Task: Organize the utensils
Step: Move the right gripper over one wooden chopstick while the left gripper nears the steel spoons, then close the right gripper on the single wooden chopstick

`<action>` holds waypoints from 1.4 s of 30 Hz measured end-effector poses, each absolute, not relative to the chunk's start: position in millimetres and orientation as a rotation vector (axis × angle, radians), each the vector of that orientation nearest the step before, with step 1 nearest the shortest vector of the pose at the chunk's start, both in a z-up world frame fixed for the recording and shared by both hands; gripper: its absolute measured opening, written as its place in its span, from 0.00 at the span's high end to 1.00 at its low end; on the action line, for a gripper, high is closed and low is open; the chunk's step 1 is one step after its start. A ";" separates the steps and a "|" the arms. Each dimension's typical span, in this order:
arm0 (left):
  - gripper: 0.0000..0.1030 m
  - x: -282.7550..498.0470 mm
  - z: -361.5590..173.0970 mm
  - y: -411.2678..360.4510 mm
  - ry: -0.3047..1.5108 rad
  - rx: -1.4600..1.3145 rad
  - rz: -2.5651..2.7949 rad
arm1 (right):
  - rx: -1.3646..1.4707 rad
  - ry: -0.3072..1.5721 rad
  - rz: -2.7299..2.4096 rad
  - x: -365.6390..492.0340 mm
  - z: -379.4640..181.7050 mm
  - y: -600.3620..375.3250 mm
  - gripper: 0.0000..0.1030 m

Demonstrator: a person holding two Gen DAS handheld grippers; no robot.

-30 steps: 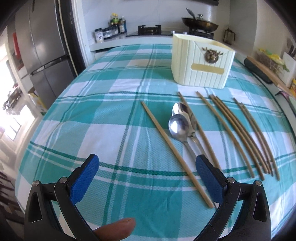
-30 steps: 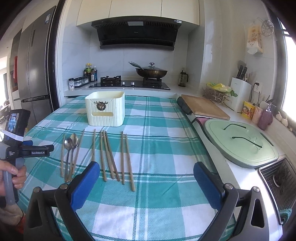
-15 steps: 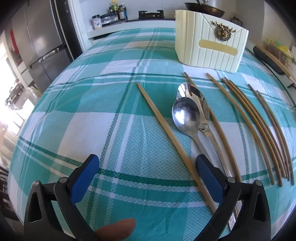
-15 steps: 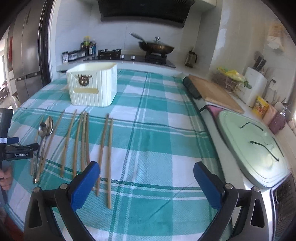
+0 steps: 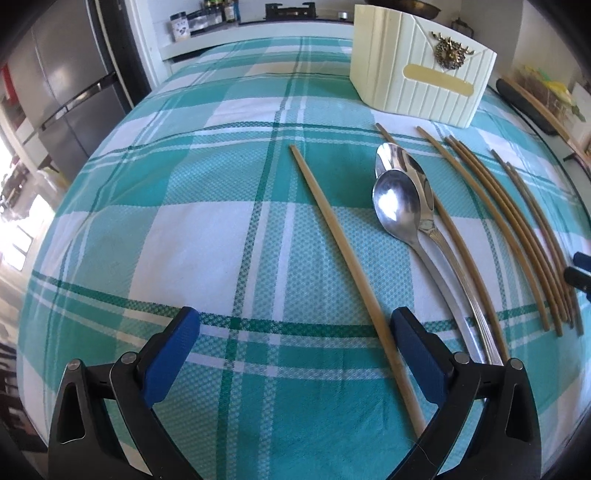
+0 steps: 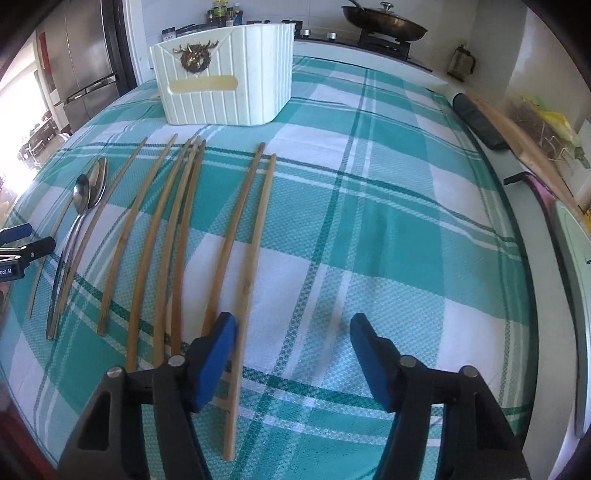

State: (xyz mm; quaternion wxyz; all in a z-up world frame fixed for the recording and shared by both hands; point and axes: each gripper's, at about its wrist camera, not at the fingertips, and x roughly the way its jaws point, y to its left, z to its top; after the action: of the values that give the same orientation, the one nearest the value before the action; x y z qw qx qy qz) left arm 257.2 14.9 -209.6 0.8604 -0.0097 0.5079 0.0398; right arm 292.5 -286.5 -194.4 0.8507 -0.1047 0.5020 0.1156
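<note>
Several bamboo chopsticks and two steel spoons (image 5: 400, 201) lie in a row on the teal checked tablecloth. A cream utensil holder (image 5: 421, 86) stands behind them; it also shows in the right wrist view (image 6: 225, 77). My left gripper (image 5: 291, 341) is open and low over the cloth, with a lone chopstick (image 5: 347, 254) running between its jaws near the right finger. My right gripper (image 6: 290, 341) is open and empty, its left finger over the near ends of the rightmost chopstick pair (image 6: 255, 229). The spoons show at the left (image 6: 86, 195).
A stove with a wok (image 6: 384, 22) and spice jars (image 6: 221, 11) sit behind the table. A fridge (image 5: 70, 85) stands to the left. A cutting board (image 6: 517, 129) and a green lid (image 6: 576, 280) lie along the right counter.
Both grippers have come down and forward toward the table. The left one now straddles the lone chopstick. The right one has narrowed its opening and reached the rightmost chopsticks.
</note>
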 end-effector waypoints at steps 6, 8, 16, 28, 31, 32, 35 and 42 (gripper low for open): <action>0.02 252.4 -207.6 18.2 1.105 0.042 0.056 | -0.231 1.059 0.309 290.6 -193.4 -277.9 0.74; 0.12 247.9 -205.4 19.6 1.091 0.058 0.028 | -0.233 1.055 0.287 291.4 -192.9 -276.0 0.86; 0.84 237.4 -199.4 29.0 1.064 0.075 -0.051 | -0.129 1.048 0.113 283.3 -193.5 -301.8 0.91; 0.44 268.9 -200.6 62.2 1.112 0.101 -0.071 | -0.173 1.156 0.091 274.1 -189.1 -324.2 0.82; 0.38 281.4 -201.7 58.9 1.134 0.170 -0.132 | -0.184 1.179 0.131 280.9 -190.1 -320.3 0.67; 0.38 286.0 -201.5 58.2 1.142 0.175 -0.150 | -0.193 1.185 0.139 284.6 -190.2 -319.0 0.67; 0.39 303.5 -200.5 52.5 1.159 0.212 -0.184 | -0.198 1.204 0.169 300.4 -189.6 -316.8 0.67; 0.68 344.7 -199.4 33.3 1.177 0.233 -0.274 | -0.200 1.232 0.228 354.5 -188.8 -307.3 0.67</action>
State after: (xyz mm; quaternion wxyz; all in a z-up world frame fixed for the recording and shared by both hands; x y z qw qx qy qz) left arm 344.7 33.3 -199.4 0.8165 0.1092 0.5521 -0.1285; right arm 354.5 -307.3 -188.8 0.8055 -0.0935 0.5754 0.1067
